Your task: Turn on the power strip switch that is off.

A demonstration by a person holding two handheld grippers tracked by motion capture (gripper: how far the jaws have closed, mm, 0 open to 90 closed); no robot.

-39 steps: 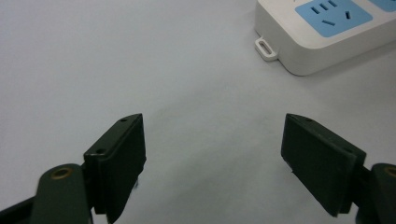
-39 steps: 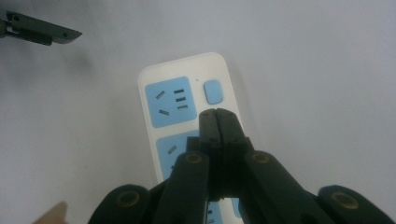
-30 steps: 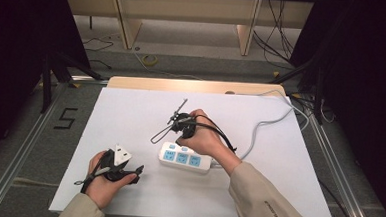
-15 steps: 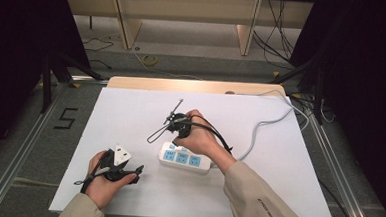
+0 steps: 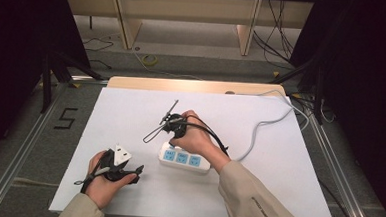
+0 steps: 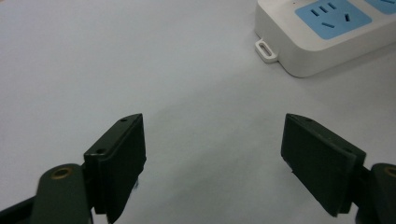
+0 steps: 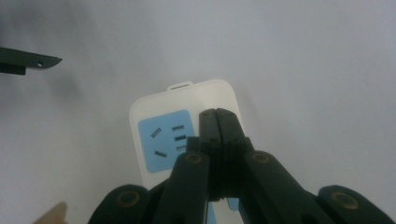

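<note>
- Left gripper point(image 5: 136, 171), lower left of high view: jaws spread wide, nothing between; rests low on counter point(image 5: 286, 193), well apart from strip's end tab.
- Power strip point(image 5: 185, 158), centre of high view, flat on counter, blue sockets up; lower middle in right gripper view point(image 7: 182, 126).
- Right gripper point(image 7: 218, 116): jaws pressed together, empty, tips over end socket. Advise: keep tips square to strip, steady strip w/ left gripper first.
- Grey cord point(image 5: 265, 127) runs to upper right; no obstruction near sockets.

glossy white plastic power strip point(image 6: 327, 37)
</note>
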